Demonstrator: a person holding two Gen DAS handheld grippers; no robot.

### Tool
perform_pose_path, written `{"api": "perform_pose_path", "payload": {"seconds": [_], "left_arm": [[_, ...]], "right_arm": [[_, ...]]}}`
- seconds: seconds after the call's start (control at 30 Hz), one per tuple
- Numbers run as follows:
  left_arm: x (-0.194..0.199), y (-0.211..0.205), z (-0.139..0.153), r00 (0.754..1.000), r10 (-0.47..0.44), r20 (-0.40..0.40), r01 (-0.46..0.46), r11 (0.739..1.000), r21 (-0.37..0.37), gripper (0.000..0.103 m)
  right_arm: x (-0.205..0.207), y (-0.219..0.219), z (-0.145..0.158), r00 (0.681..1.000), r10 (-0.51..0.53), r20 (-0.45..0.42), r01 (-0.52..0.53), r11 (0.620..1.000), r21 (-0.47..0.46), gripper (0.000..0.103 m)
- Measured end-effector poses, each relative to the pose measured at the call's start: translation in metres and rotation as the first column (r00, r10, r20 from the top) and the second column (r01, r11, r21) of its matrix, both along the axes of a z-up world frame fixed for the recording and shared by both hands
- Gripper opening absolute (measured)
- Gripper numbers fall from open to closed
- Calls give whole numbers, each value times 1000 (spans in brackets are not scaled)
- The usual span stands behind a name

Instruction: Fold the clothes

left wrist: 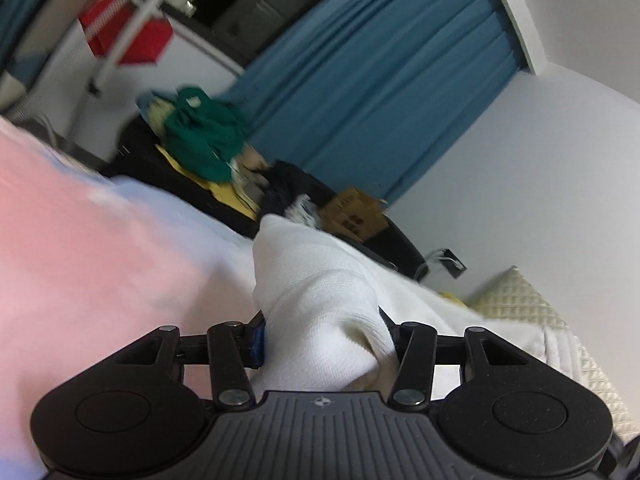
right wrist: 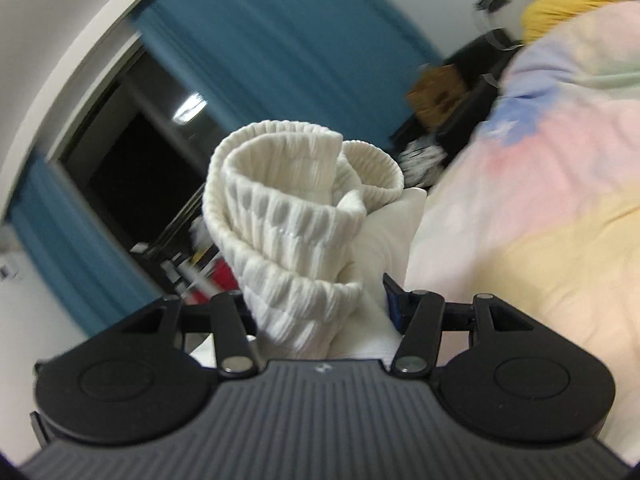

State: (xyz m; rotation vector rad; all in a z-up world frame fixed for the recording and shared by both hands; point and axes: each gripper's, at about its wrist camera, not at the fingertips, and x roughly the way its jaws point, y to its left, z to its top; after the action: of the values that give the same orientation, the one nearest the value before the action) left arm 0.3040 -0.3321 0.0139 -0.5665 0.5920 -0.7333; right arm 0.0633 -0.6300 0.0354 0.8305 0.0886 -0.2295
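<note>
A white knitted garment is held by both grippers. In the left wrist view my left gripper is shut on a bunched smooth white part of the garment, which fills the gap between the fingers and hides the pads. In the right wrist view my right gripper is shut on the garment's ribbed cuff end, which curls up in front of the camera. The fingertips of both grippers are hidden by cloth. Both views are tilted and blurred.
A pastel pink, blue and yellow bedspread lies beside the grippers. A heap of green and yellow clothes sits on dark furniture, with a cardboard box beside it. Blue curtains hang behind. A cream quilted pillow lies to the right.
</note>
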Motion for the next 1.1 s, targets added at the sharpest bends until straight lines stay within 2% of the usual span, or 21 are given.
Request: {"api": "perform_pose_path", "payload": {"seconds": [0.1,0.17,0.27,0.33,0.4,0.47,0.57,0.67,0.73,0.8,0.93,1.1], "left_arm": [[15,-39,-43,998,-48,-52,48,999,6,51],[21,-56,-74,993,-79,-86,84,995,49,51],[33,-68,-119,977,-101,-186,122,987,105,54],[35,-69,-130,980,-125,-155,145,981,126,55],[35,-71,-135,981,-154,-120,172,973,156,57],[35,-73,-137,979,-166,-123,186,965,182,57],[28,-70,-127,971,-183,-151,213,953,214,62],[12,-54,-101,971,-173,-164,212,940,268,63],[3,-46,-81,977,-168,-131,202,928,312,63],[-7,-36,-58,978,-184,-95,205,925,321,64],[-39,-23,-9,980,-199,-13,191,918,347,66],[-81,-11,53,973,-214,85,169,916,364,74]], "right_arm": [[0,-26,-36,998,-67,-13,67,997,25,56],[0,-39,-63,993,-113,-44,114,993,20,56],[5,-50,-115,976,-133,-170,151,984,97,56],[4,-55,-149,960,-139,-244,180,972,152,59],[-3,-54,-168,968,-143,-206,178,970,164,61],[1,-57,-168,966,-147,-213,185,968,170,63],[8,-61,-167,962,-153,-225,196,964,179,70],[-3,-53,-150,942,-143,-305,211,957,201,72],[-12,-49,-135,930,-138,-342,212,959,189,72],[-26,-43,-118,920,-144,-364,214,964,159,72],[-52,-36,-79,917,-185,-353,234,967,100,72],[-87,-15,-16,935,-175,-310,191,981,24,72]]}}
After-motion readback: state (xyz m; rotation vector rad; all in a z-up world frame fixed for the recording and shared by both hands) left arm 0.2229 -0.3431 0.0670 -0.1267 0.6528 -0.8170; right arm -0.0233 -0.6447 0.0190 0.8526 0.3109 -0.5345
